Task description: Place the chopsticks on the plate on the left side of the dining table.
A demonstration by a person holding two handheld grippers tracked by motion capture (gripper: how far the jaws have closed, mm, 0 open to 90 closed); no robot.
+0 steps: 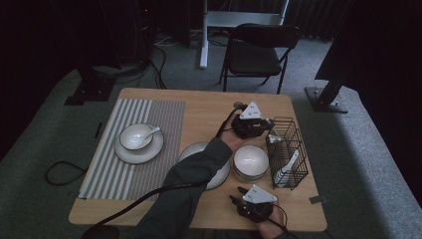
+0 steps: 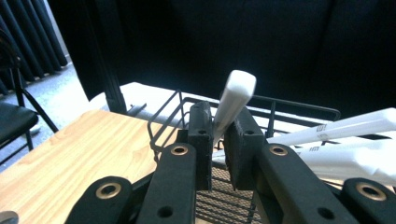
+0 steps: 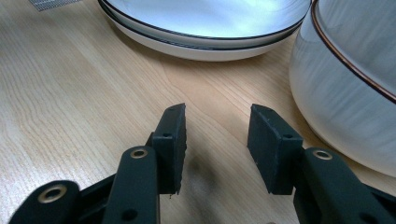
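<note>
text: small dark marks on white spoon handles (image 2: 336,131) in wire basket (image 2: 299,103) | legible: no

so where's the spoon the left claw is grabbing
In the left gripper view the white spoon handle stands pinched in the left claw, over the wire basket at the table's right side.

Dim rm: grey carpet (image 1: 348,149), black folding chair (image 1: 259,50), dark curtains (image 1: 318,15).

Two bowls: one (image 1: 135,136) on the left plate, one (image 1: 250,161) by the basket. Two plates (image 1: 139,149) (image 1: 218,175). One wire basket (image 1: 288,149). One striped placemat (image 1: 130,144). One folding chair (image 1: 259,50). One table (image 1: 204,109). White spoons: one (image 1: 151,133) in left bowl, more in basket, count unclear.
</note>
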